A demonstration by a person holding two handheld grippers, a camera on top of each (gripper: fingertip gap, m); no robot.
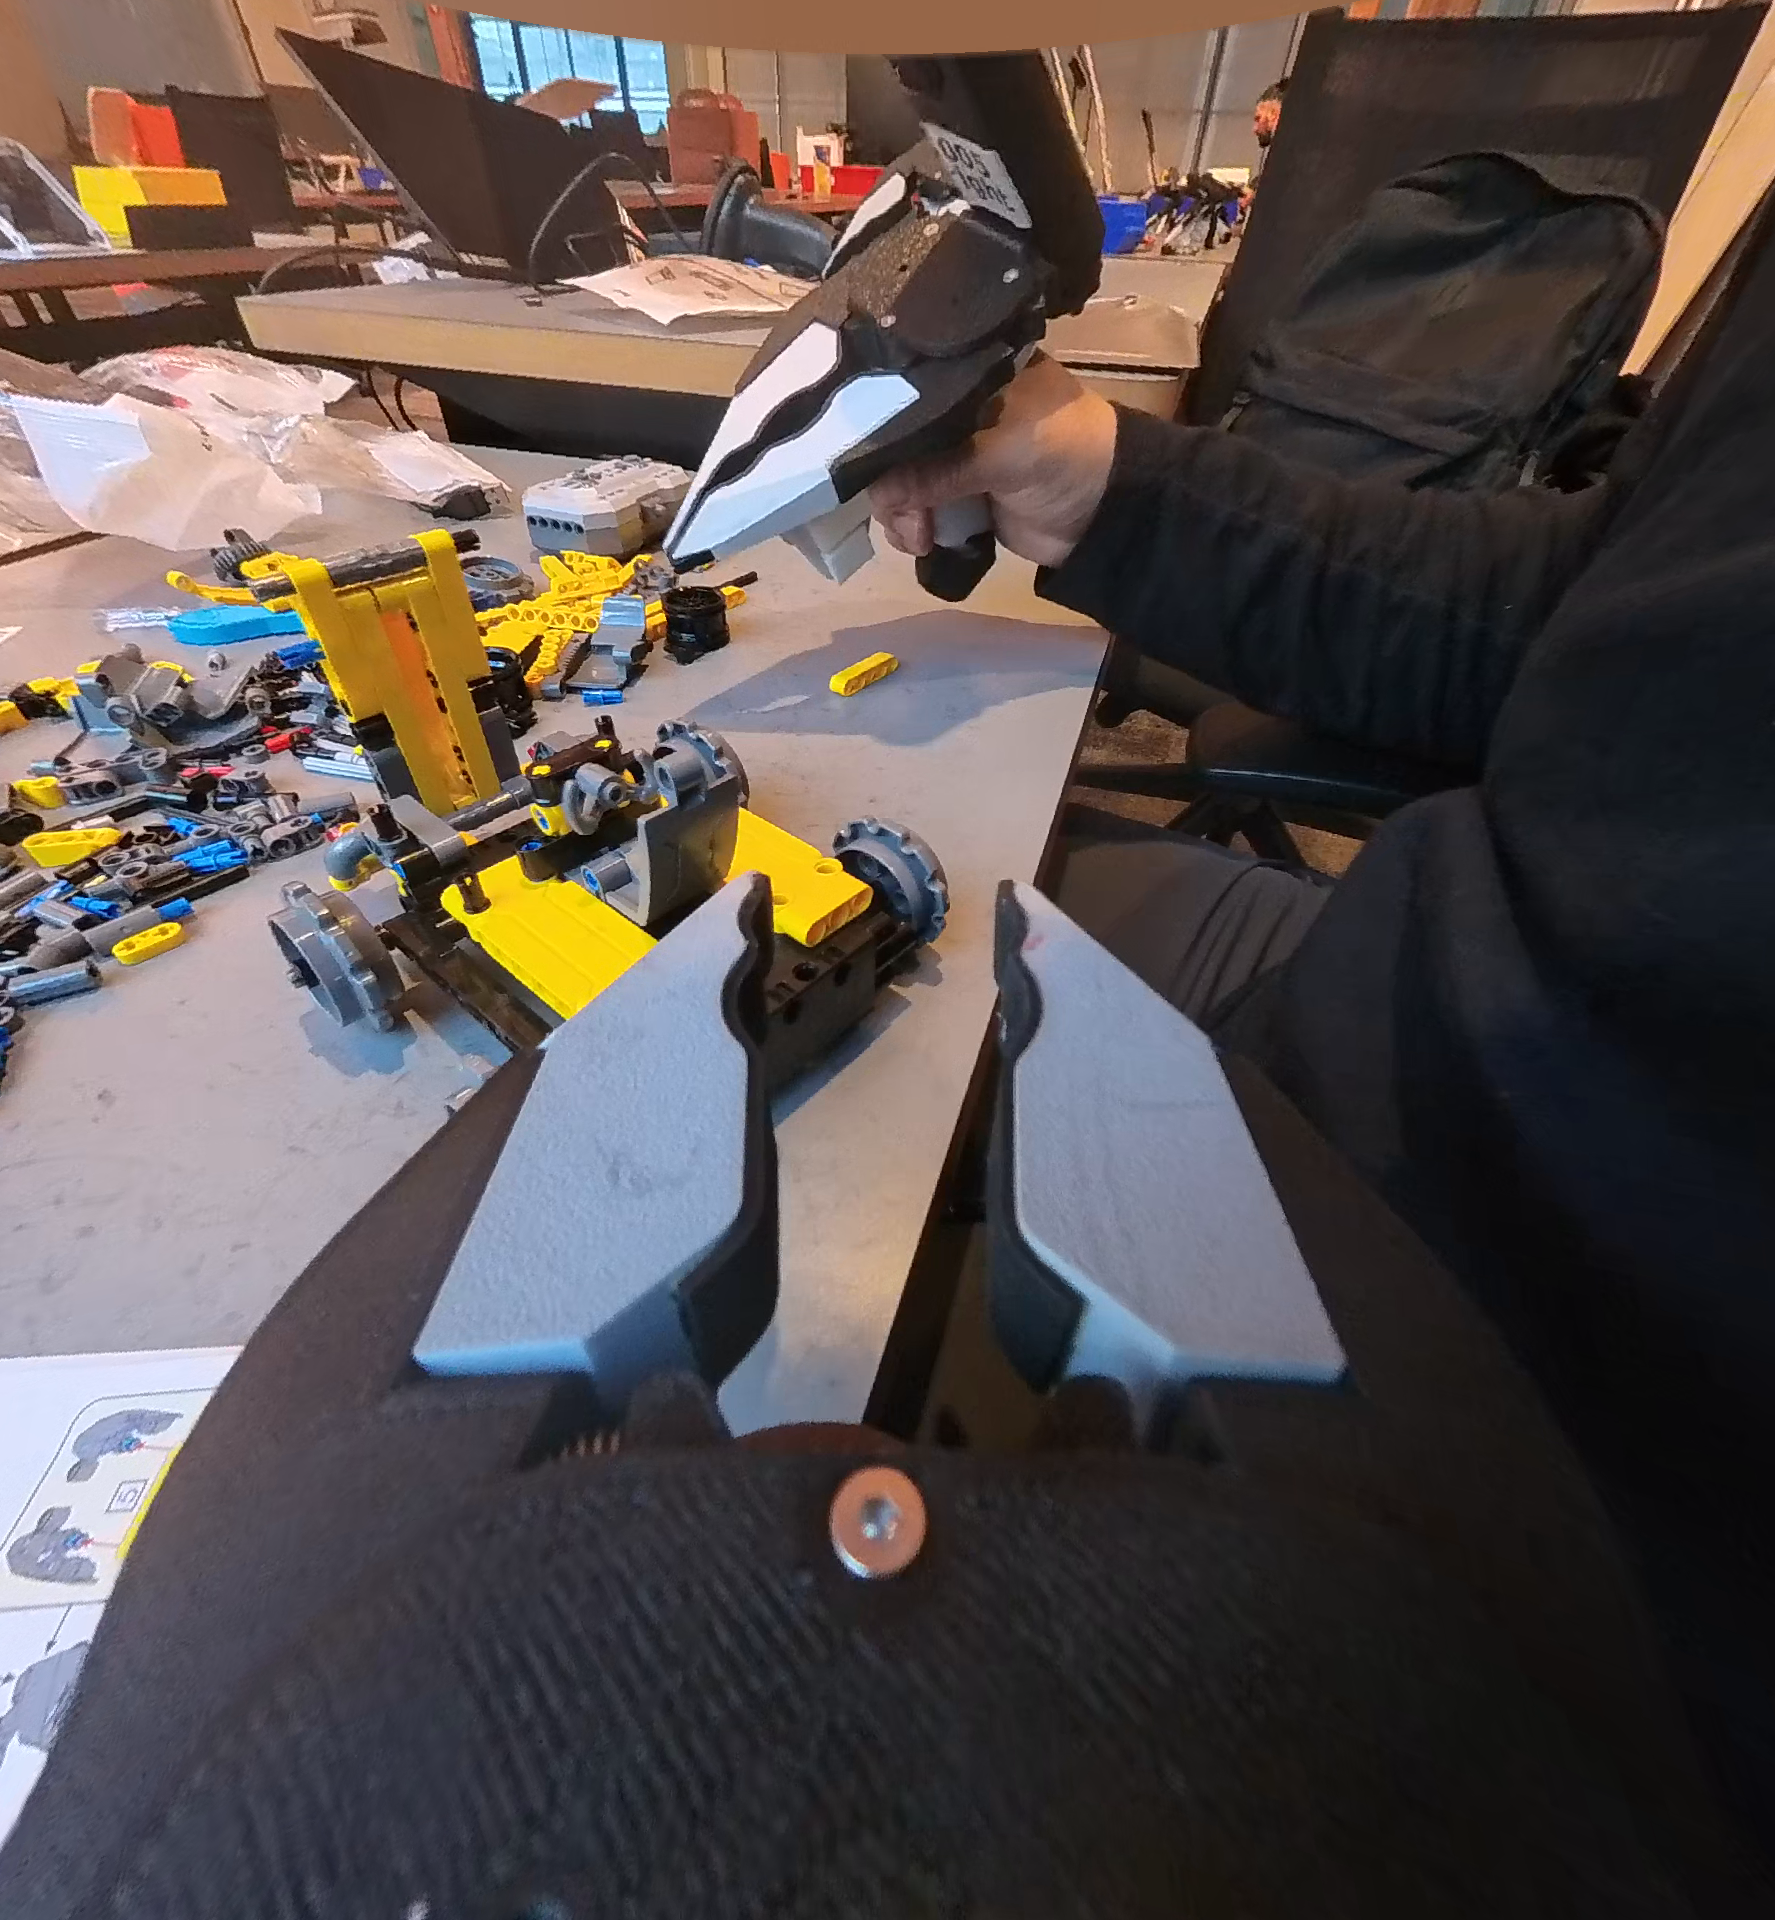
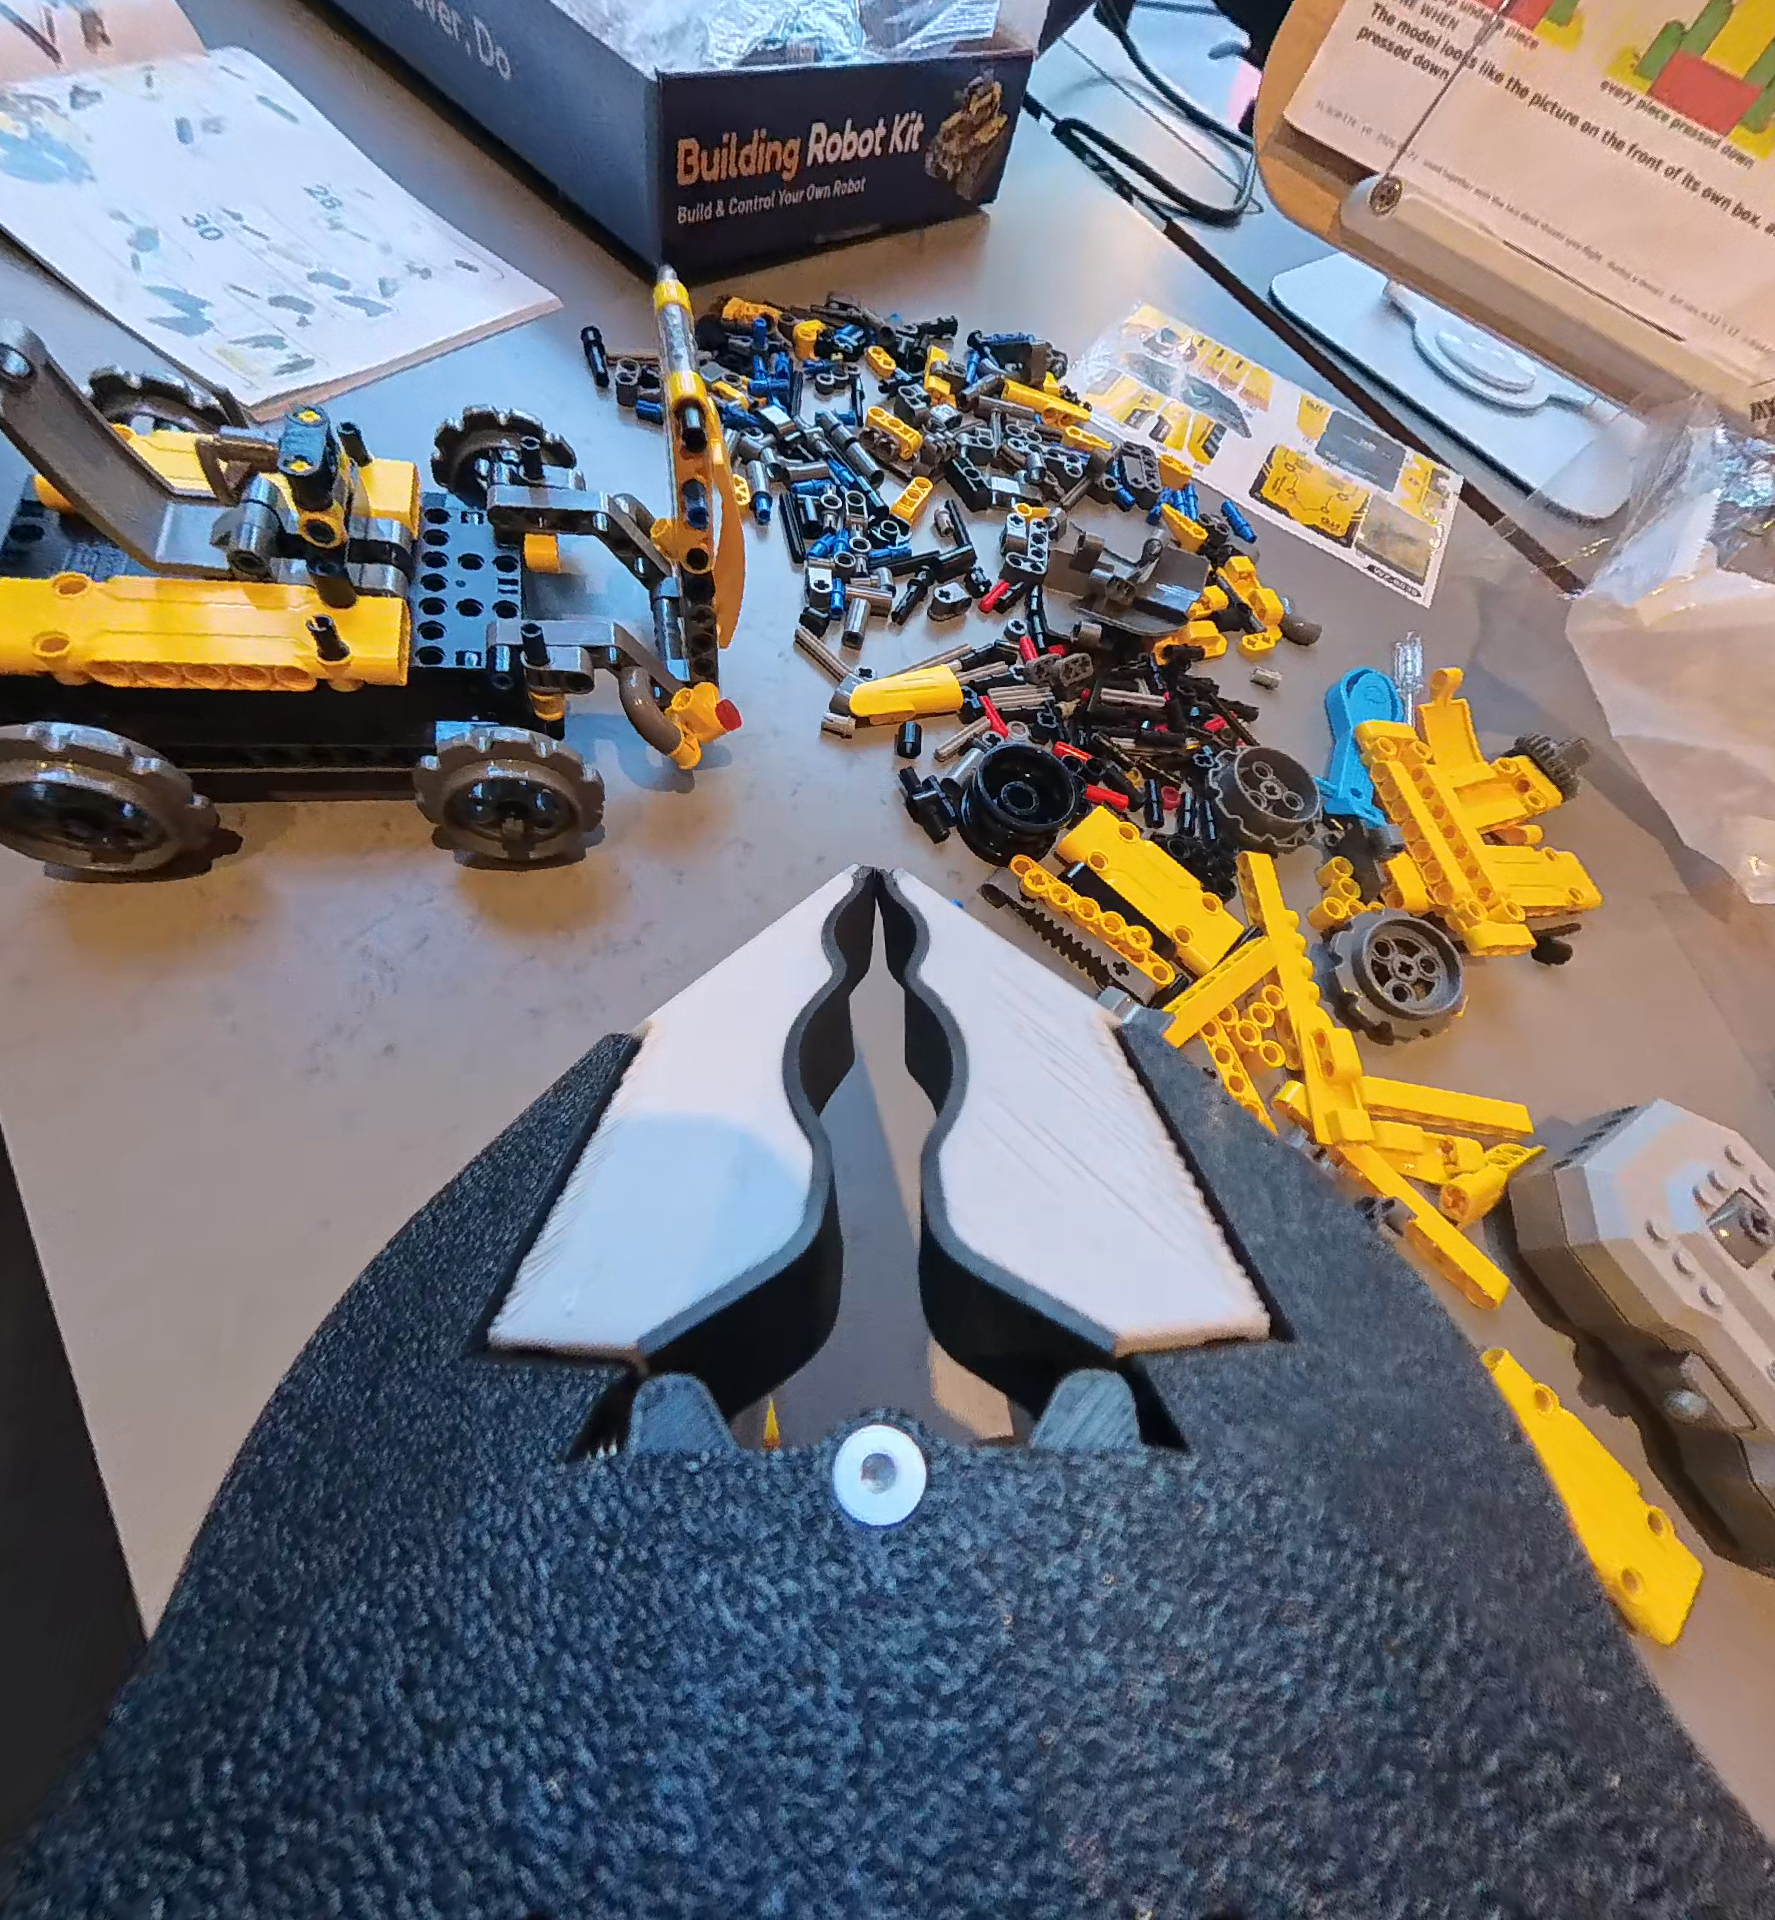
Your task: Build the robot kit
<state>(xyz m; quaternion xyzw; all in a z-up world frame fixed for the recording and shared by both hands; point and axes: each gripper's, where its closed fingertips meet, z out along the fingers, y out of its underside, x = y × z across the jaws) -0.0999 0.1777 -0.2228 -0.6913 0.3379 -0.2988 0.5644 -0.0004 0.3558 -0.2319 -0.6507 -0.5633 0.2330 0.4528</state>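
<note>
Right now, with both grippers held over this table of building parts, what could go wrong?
1. The half-built vehicle sits close to the table edge, beside the open left gripper; a nudge might push it off.
2. The shut right gripper hangs by the pile of loose parts; a sweep could scatter small pins.
3. The lone yellow beam also lies near that edge.
</note>
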